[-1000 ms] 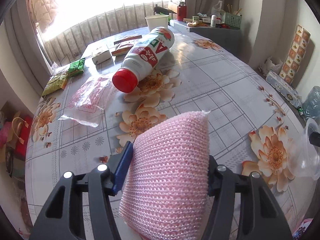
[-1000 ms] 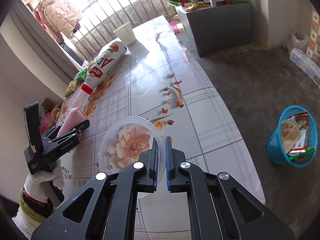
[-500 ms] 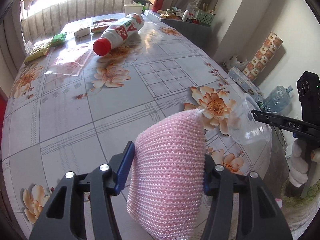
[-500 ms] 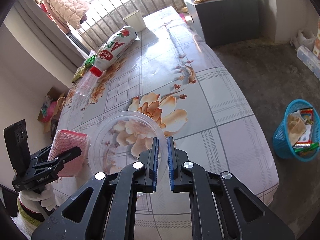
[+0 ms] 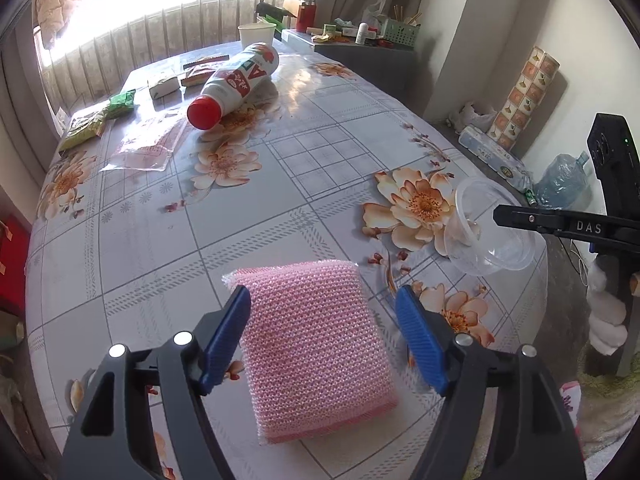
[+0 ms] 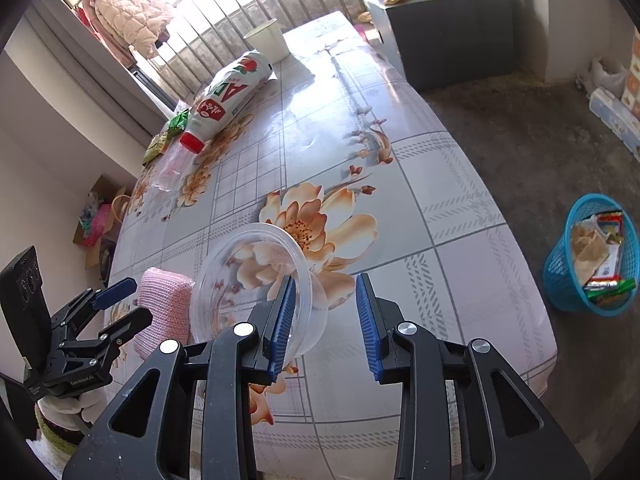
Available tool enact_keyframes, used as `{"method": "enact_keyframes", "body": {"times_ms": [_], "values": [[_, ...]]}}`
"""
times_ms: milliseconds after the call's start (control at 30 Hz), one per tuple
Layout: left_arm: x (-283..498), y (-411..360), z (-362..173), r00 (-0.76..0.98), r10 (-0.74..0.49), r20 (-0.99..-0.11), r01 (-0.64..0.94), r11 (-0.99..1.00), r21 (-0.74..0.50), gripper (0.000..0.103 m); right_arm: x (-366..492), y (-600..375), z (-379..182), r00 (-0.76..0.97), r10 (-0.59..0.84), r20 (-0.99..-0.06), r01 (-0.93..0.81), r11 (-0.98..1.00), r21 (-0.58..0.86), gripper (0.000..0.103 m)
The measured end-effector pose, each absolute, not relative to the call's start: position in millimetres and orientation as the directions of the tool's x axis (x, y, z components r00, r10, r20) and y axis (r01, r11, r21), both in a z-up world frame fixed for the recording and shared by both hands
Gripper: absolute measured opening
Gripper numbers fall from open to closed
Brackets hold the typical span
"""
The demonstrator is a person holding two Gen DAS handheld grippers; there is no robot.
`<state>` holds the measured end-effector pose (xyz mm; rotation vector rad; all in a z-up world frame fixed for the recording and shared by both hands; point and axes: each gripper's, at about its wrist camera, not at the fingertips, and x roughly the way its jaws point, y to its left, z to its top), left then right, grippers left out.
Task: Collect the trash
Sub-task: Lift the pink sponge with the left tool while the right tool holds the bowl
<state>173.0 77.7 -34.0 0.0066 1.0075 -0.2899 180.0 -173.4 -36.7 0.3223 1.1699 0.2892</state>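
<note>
A pink scouring sponge (image 5: 316, 352) lies flat on the flowered table (image 5: 240, 240) between the jaws of my left gripper (image 5: 324, 336). The jaws are opening: the right pad stands clear of the sponge and the left pad is at its edge. A clear plastic bowl (image 6: 256, 280) tilts on its side near the table's edge. Its wall sits between the opening jaws of my right gripper (image 6: 324, 320), beside the left pad, and the pads do not press on it. In the left wrist view the bowl (image 5: 488, 236) hangs off that gripper's black finger (image 5: 560, 224).
A big white bottle with a red cap (image 5: 236, 80) lies further up the table, with a clear plastic bag (image 5: 148, 144), green packets (image 5: 120, 104) and a white cup (image 5: 256, 34). A blue basket (image 6: 560, 280) holding wrappers stands on the floor to the right.
The left gripper carried the sponge towards the bowl, then its jaws parted and the sponge dropped flat on the table. The right jaws, shut on the bowl's rim before, have spread apart.
</note>
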Motion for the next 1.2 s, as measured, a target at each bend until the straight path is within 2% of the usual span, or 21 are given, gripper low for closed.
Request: {"method": "enact_keyframes", "body": {"times_ms": [267,533,633,800,1200], "values": [[165.8,74.4,-43.9,0.483,-0.177,-0.858,0.173,0.979,-0.105,0.085,172.6,-172.3,-33.4,0.362,0.388,-0.848,-0.054,0.916,0.397,0.035],[164.7,64.9,-58.2,0.485,-0.095,-0.869,0.176,0.984,-0.01,0.085,172.5,-167.7,-35.8,0.366,0.358,-0.859,-0.039,0.928,0.37,0.035],[161.9,62.6,-58.0,0.489,-0.088,-0.868,0.196,0.981,0.011,0.085,173.8,-167.8,-36.8,0.368,0.351,-0.861,-0.032,0.93,0.366,0.027],[158.8,60.7,-56.3,0.497,-0.082,-0.864,0.211,0.977,0.029,0.081,175.5,-168.2,-39.4,0.366,0.343,-0.865,-0.02,0.932,0.361,0.008],[157.5,63.0,-40.5,0.511,-0.148,-0.847,0.221,0.975,-0.037,0.079,169.9,-186.9,-25.1,0.428,0.373,-0.823,-0.001,0.911,0.412,0.005]]}}
